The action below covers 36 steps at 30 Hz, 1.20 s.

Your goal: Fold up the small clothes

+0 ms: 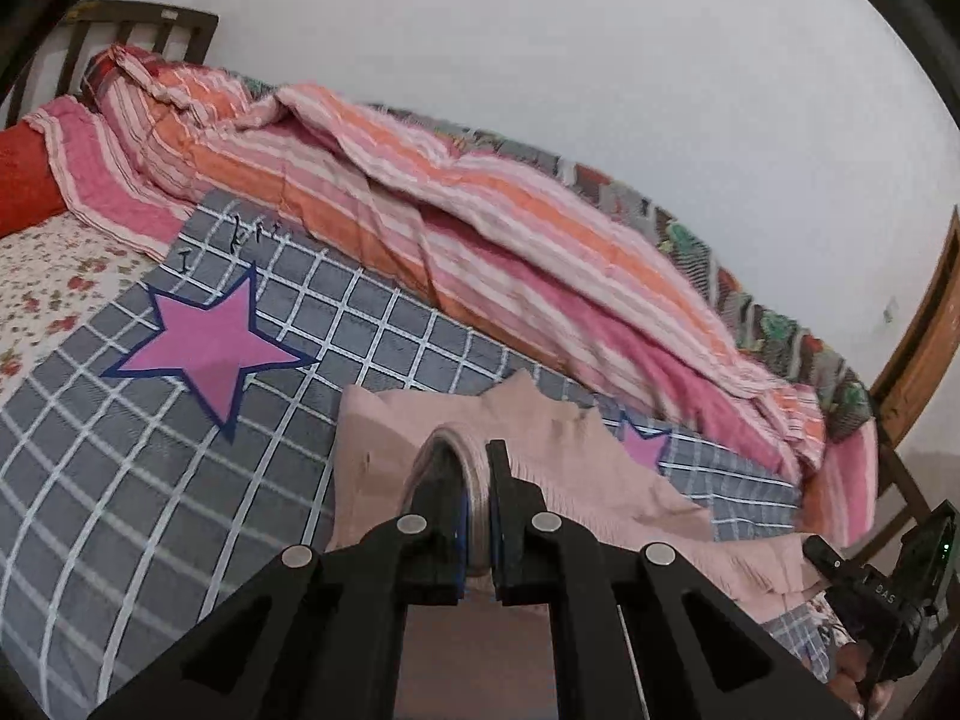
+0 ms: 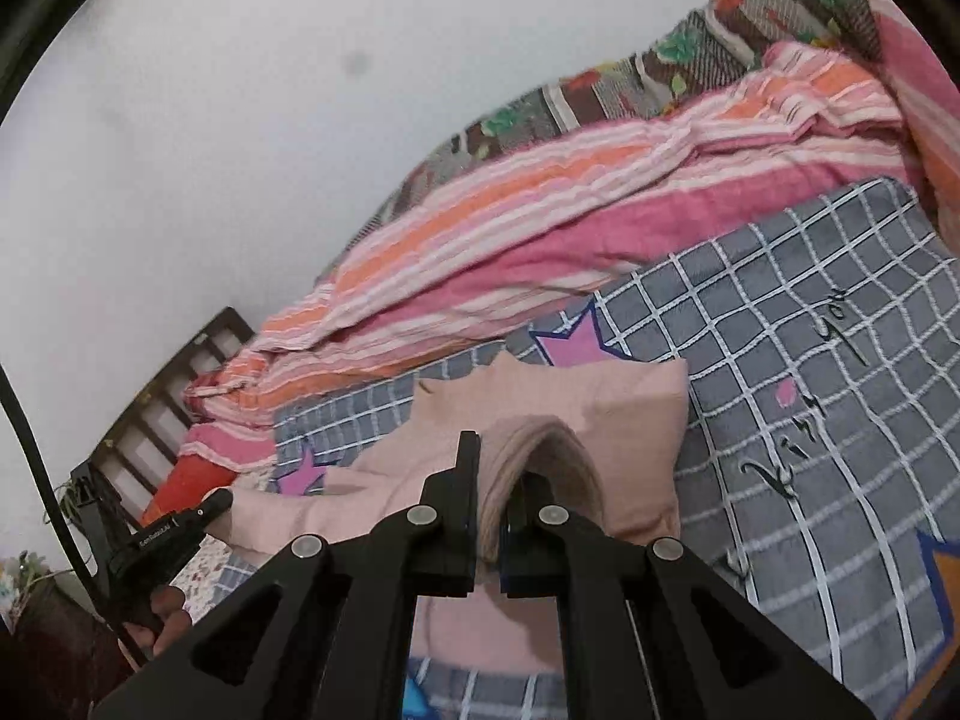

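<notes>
A small pale pink garment (image 1: 570,450) lies on a grey checked blanket (image 1: 150,480) with pink stars, and part of it is lifted off the bed. My left gripper (image 1: 474,468) is shut on a ribbed edge of the garment, which loops up between the jaws. In the right wrist view the same pink garment (image 2: 600,420) is stretched toward the other hand, and my right gripper (image 2: 498,480) is shut on another ribbed edge of it. Each view shows the other gripper at its side, held by a hand (image 2: 165,618).
A rumpled pink and orange striped quilt (image 1: 480,228) runs along the far side of the bed against a white wall. A floral sheet (image 1: 54,288) and a red pillow (image 1: 24,180) lie at the left. A dark wooden headboard (image 1: 132,30) and a brown bed frame (image 1: 924,324) bound the bed.
</notes>
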Each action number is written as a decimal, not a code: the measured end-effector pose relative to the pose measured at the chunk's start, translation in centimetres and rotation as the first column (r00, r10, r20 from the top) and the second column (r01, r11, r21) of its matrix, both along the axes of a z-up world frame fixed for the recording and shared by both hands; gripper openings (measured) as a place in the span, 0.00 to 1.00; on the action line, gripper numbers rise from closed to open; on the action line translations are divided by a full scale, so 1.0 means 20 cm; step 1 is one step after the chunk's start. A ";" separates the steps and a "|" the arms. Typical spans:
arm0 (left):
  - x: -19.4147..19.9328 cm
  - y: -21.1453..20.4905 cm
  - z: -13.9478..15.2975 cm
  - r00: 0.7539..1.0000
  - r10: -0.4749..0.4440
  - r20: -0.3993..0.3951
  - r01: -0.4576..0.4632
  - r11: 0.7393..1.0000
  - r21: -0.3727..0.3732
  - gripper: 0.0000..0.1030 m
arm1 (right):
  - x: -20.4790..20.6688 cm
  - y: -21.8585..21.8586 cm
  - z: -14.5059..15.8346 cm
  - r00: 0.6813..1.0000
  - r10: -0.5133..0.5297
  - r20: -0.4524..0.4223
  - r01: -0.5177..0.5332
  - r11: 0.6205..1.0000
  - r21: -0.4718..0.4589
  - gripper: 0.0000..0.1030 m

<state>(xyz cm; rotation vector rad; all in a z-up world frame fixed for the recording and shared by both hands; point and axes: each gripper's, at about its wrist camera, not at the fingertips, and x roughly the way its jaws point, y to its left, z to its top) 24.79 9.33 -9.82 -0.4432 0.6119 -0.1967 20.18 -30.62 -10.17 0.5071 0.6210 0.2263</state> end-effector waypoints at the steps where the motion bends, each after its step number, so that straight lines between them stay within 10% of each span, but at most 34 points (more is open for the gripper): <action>1: 0.05 -0.01 -0.02 1.000 0.002 -0.012 -0.002 1.000 -0.004 0.06 | 0.06 0.00 -0.03 1.000 -0.001 -0.015 0.001 1.000 -0.004 0.05; 13: 0.54 -0.08 -0.27 0.984 -0.007 -0.178 0.002 1.000 -0.028 0.07 | 0.57 0.00 -0.28 0.986 -0.025 -0.162 0.015 0.998 -0.061 0.06; 17: 0.55 -0.09 -0.26 0.986 0.015 -0.166 -0.014 1.000 0.010 0.42 | 0.63 0.01 -0.32 0.983 -0.008 -0.181 -0.004 0.998 -0.070 0.26; 19: 0.51 -0.09 -0.24 0.993 0.015 -0.121 -0.013 1.000 0.021 0.59 | 0.60 0.01 -0.31 0.987 0.013 -0.162 -0.026 0.996 -0.080 0.35; 29: 0.11 -0.07 -0.20 0.993 -0.014 -0.121 0.030 0.991 0.132 0.59 | 0.12 0.05 -0.23 0.985 0.072 -0.160 -0.107 0.968 -0.225 0.38; 36: -0.19 -0.01 -0.36 0.978 -0.056 -0.200 0.067 0.997 0.049 0.60 | -0.17 0.05 -0.33 0.970 0.089 -0.226 -0.135 0.972 -0.194 0.45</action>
